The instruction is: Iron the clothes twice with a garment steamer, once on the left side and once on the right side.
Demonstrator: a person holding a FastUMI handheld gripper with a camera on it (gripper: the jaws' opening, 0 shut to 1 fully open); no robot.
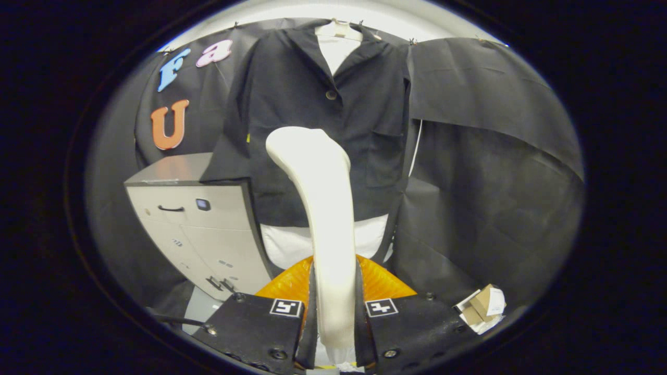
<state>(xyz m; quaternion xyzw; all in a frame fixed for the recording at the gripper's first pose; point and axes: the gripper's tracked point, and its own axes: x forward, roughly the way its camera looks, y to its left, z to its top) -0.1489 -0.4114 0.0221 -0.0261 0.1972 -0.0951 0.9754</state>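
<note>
Gripper (333, 312) clamped on the white garment steamer (318, 208), both fingers pressed to its handle. Steamer head raised before the dark jacket (312, 94), near mid-front, contact unclear. Judged mid-task; finished passes impossible to tell.

Garment steamer: cream-white plastic handheld garment steamer (318, 208), smooth curved body, upright, head tipped toward 11 o'clock; handle pinched between both fingers.
Clothes: dark navy collared cloth jacket (292, 104), buttoned over a white garment, hanging straight on a hanger at 12 o'clock, just beyond the steamer head.
</note>
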